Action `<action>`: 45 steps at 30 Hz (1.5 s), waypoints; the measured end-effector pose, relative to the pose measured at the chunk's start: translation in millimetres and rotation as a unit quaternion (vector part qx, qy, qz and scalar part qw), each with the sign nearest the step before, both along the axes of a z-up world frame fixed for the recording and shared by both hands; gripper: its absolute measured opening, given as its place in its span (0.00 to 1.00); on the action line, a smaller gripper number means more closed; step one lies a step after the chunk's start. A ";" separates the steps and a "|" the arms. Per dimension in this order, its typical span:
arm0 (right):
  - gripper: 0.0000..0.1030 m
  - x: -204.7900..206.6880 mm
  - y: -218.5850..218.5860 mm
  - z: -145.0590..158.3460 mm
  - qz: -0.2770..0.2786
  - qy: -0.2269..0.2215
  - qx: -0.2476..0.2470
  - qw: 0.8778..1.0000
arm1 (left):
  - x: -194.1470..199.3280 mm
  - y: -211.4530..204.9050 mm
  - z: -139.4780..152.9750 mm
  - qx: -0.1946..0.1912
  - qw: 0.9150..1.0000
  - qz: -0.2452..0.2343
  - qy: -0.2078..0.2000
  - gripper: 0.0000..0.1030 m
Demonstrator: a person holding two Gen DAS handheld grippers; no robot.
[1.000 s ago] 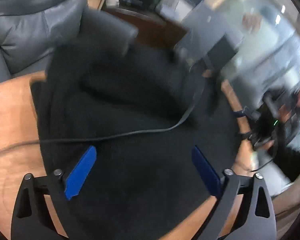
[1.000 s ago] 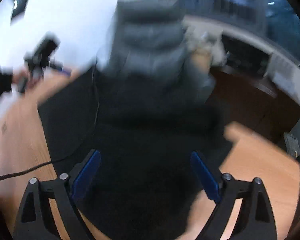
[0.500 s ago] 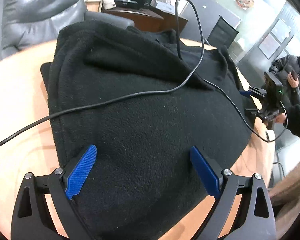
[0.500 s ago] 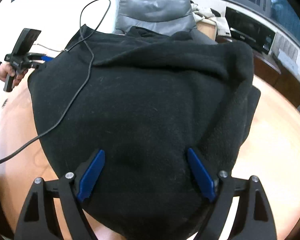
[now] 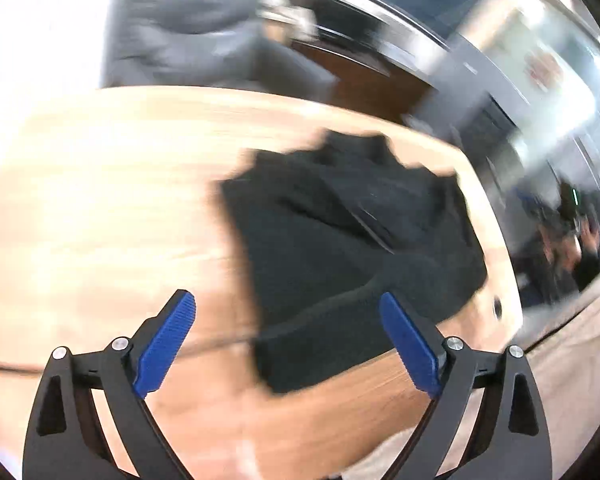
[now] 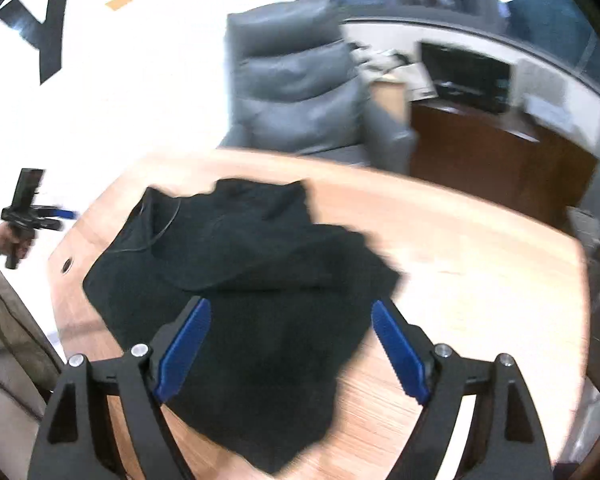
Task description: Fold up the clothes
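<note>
A black fleece garment [image 5: 348, 240] lies bunched on the wooden table [image 5: 100, 200]; it also shows in the right wrist view [image 6: 252, 280], folded over itself. My left gripper [image 5: 286, 344] is open and empty, raised above the table near the garment's near edge. My right gripper [image 6: 290, 354] is open and empty, raised above the garment's near part. In the right wrist view the left gripper [image 6: 32, 216] shows small at the far left, past the table's edge. The left view is blurred.
A thin cable [image 5: 100, 360] runs across the table under my left gripper, and a cable [image 6: 164, 224] lies on the garment. A grey leather armchair [image 6: 296, 80] stands behind the table. A dark cabinet with a monitor [image 6: 468, 76] is at the back right.
Both grippers have pulled back and up from the garment, which now looks smaller and farther. The left view has swung left, showing more bare table.
</note>
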State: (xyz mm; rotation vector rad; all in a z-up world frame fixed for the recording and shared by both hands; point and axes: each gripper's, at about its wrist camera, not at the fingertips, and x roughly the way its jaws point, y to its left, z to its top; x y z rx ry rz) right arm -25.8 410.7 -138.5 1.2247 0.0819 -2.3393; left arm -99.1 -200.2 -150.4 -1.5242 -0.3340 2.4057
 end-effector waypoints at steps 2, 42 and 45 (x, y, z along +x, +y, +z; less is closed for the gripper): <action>0.85 16.5 39.0 2.1 -0.027 -0.024 0.051 0.998 | 16.4 -20.3 8.9 -0.004 0.999 0.035 -0.004 0.95; 0.23 -121.1 -8.0 -171.5 -0.082 -0.046 -0.144 0.985 | -204.2 63.3 -155.5 0.096 0.988 -0.125 0.003 0.96; 0.29 -122.4 -4.6 -167.7 -0.084 -0.045 -0.138 0.986 | -213.5 62.4 -158.0 0.111 0.986 -0.127 0.014 0.96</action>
